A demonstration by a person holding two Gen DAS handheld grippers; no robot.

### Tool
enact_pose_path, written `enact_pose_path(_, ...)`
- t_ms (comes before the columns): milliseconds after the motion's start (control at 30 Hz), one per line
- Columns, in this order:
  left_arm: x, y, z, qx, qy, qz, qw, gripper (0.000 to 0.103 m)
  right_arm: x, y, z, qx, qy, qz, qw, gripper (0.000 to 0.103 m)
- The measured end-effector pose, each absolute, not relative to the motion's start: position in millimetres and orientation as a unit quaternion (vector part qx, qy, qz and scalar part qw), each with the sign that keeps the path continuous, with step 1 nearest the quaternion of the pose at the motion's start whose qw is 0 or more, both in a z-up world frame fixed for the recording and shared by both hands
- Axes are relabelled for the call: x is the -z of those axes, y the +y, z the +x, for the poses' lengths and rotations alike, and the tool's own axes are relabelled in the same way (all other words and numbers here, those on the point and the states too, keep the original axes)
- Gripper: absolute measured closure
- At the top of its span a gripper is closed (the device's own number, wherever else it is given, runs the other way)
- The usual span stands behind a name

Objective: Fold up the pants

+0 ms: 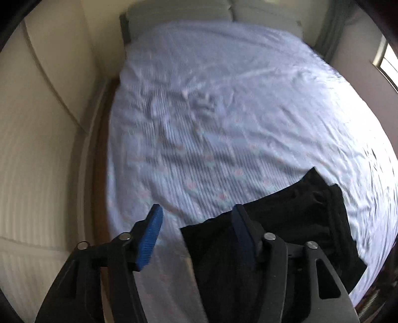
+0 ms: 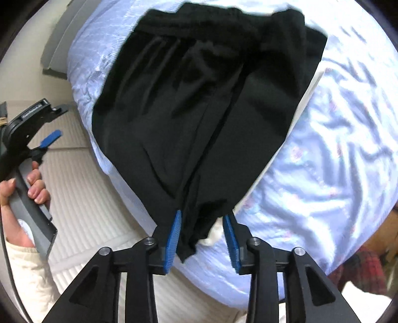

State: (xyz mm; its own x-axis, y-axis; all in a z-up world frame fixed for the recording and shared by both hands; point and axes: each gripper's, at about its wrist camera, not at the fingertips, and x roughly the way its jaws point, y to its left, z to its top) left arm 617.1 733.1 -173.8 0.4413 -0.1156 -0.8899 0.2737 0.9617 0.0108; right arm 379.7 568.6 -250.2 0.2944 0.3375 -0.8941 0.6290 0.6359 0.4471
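Black pants (image 2: 199, 106) lie on the light blue bed sheet (image 2: 335, 154), waistband at the far end, legs hanging over the near bed edge. My right gripper (image 2: 202, 231) is open, blue pads either side of the bunched leg ends, not closed on them. In the left wrist view the pants (image 1: 293, 218) lie at the lower right, under the right finger. My left gripper (image 1: 196, 223) is open and empty over the sheet (image 1: 223, 111); it also shows in the right wrist view (image 2: 47, 141), held off the bed's left side.
Pillows (image 1: 223, 12) lie at the head of the bed. A pale ribbed floor mat (image 2: 82, 198) runs along the left of the bed. A cream wall (image 1: 37, 99) and a window (image 1: 385, 59) flank the bed. Red plaid cloth (image 2: 358, 273) is at lower right.
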Motion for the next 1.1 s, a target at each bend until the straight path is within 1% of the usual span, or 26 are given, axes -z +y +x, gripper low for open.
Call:
enact_pose_path(33, 164, 736, 607, 0.123, 0.507, 0.082, 0.849, 0.044, 242, 565, 376, 0.099, 0.579, 0.400, 0.703, 0.053)
enact_pose_path(133, 141, 742, 574, 0.148, 0.488, 0.090, 0.855, 0.039, 215, 544, 364, 0.082, 0.557, 0.346, 0.750, 0.043)
enact_pose_path(267, 116, 738, 509, 0.172, 0.467, 0.113, 0.860, 0.035, 169, 519, 332, 0.067, 0.523, 0.267, 0.806, 0.035)
enact_pose_path(333, 107, 730, 478, 0.176, 0.461, 0.118, 0.862, 0.029, 149, 500, 309, 0.061, 0.502, 0.237, 0.829, 0.032)
enact_pose_path(533, 86, 689, 372, 0.187, 0.457, 0.112, 0.862, 0.016, 102, 434, 240, 0.049, 0.470, 0.198, 0.859, 0.029)
enact_pose_path(667, 69, 644, 312, 0.171, 0.452, 0.099, 0.870, 0.013, 82, 395, 209, 0.035, 0.454, 0.179, 0.872, 0.029)
enact_pose_path(767, 53, 600, 273, 0.167, 0.451, 0.076, 0.873, 0.012, 63, 362, 183, 0.019, 0.445, 0.140, 0.884, 0.029)
enact_pose_path(900, 32, 542, 228, 0.168, 0.432, 0.067, 0.883, 0.010, 41, 321, 162, -0.005, 0.431, 0.092, 0.898, 0.029)
enact_pose_path(1100, 14, 475, 196, 0.189, 0.412, 0.077, 0.888, 0.007, 23, 259, 138, 0.003, 0.417, 0.077, 0.906, 0.029)
